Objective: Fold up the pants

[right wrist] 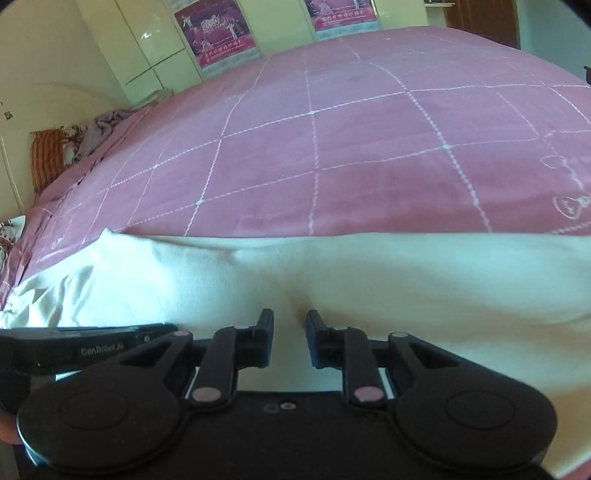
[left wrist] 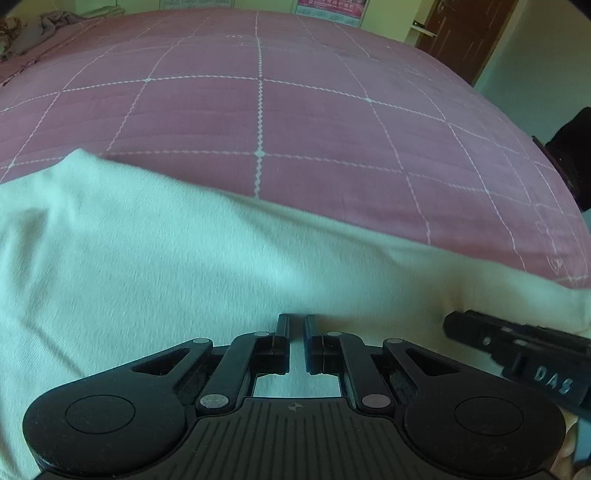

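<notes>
A bed [right wrist: 369, 155] covered by a pink sheet with a white stitched grid is seen filling both views, with pale cabinet doors [right wrist: 122, 48] and two magenta posters [right wrist: 214, 33] behind it, a brown door [left wrist: 469, 33] at the far right corner, and crumpled grey cloth [right wrist: 107, 125] heaped at the far left end. Most of the sheet beyond the garment is left bare; the bed's right edge is seen dropping off beside a dark object [left wrist: 572, 155]. The cream pants [left wrist: 147, 258] are spread across the near part of the bed in a wide band, far edge fairly straight, fabric soft and blurred, creased at the left end. The left gripper [left wrist: 296, 321] is held over the pants with jaws nearly together, cloth not visibly pinched. The right gripper [right wrist: 290, 317] is held just beside it, jaws slightly apart over a small pucker in the fabric, nothing clamped as far as can be told.
</notes>
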`<state>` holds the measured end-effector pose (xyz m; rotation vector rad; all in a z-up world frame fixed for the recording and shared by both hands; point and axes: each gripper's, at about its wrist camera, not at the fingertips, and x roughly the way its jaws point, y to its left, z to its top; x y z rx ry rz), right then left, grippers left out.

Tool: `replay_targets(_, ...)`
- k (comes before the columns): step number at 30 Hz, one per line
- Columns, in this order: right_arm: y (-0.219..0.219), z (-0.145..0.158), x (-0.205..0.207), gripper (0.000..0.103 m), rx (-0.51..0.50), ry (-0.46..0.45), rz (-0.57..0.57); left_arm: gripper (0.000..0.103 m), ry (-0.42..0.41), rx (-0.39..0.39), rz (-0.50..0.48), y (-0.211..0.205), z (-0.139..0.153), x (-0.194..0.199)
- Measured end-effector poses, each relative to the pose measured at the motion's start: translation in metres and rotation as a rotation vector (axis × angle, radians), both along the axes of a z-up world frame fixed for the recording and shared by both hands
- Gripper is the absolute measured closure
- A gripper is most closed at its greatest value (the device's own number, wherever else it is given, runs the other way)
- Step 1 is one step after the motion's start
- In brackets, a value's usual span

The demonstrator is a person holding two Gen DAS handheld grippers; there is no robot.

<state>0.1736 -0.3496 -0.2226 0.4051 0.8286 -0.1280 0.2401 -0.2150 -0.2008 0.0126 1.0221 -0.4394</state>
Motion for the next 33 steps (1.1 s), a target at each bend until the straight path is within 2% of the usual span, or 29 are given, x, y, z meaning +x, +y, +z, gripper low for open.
replay_targets(6,0.005,-0.016,0.041,0.09,-0.152,0.011,0.035,0.095,-0.066,0.008,0.015,-0.021,-0.003,0.032)
replay_targets(7,0.004,-0.017,0.046,0.091,-0.157,0.01,0.028,0.095,-0.082,0.008,0.02,-0.023,-0.002,0.035)
replay_targets(10,-0.009,-0.023,0.059,0.093,-0.114,0.01,-0.014,0.095,-0.054,-0.008,0.057,-0.024,-0.004,0.048)
replay_targets(13,-0.008,-0.021,0.058,0.093,-0.103,0.022,-0.029,0.095,-0.076,0.015,0.014,-0.025,0.002,0.037)
replay_targets(14,-0.006,-0.017,0.056,0.093,-0.106,0.028,-0.025,0.095,-0.075,0.011,0.003,-0.02,0.006,0.03)
replay_targets(15,-0.006,-0.01,0.048,0.087,-0.083,0.018,-0.031,0.095,-0.064,-0.004,-0.008,-0.013,0.011,0.02)
replay_targets(17,-0.004,0.006,0.026,0.086,-0.053,-0.034,-0.011,0.095,-0.041,-0.038,-0.025,0.003,0.016,-0.002)
replay_targets(20,0.005,0.017,-0.011,0.085,-0.066,-0.05,0.023,0.095,-0.032,-0.06,-0.047,0.026,0.018,-0.042)
replay_targets(23,0.01,0.019,-0.05,0.084,-0.087,-0.043,0.037,0.095,-0.034,-0.044,-0.063,0.039,0.009,-0.072)
replay_targets(25,0.011,0.009,-0.062,0.085,-0.13,-0.002,0.035,0.095,-0.056,-0.018,-0.063,0.036,0.0,-0.075)
replay_targets(26,0.008,-0.002,-0.06,0.09,-0.15,0.04,0.024,0.095,-0.061,-0.009,-0.055,0.033,0.0,-0.071)
replay_targets(29,-0.01,-0.012,-0.051,0.103,-0.109,0.032,-0.05,0.095,-0.014,-0.01,0.011,0.024,0.004,-0.05)
replay_targets(31,-0.018,-0.009,-0.043,0.103,-0.048,0.046,-0.108,0.095,0.014,-0.008,0.035,0.022,0.012,-0.05)
replay_targets(32,-0.019,-0.005,-0.043,0.096,-0.029,0.046,-0.119,0.095,0.003,-0.016,0.022,0.023,0.018,-0.056)
replay_targets(33,-0.017,0.002,-0.049,0.082,-0.04,0.028,-0.119,0.094,-0.017,-0.026,-0.005,0.024,0.022,-0.067)
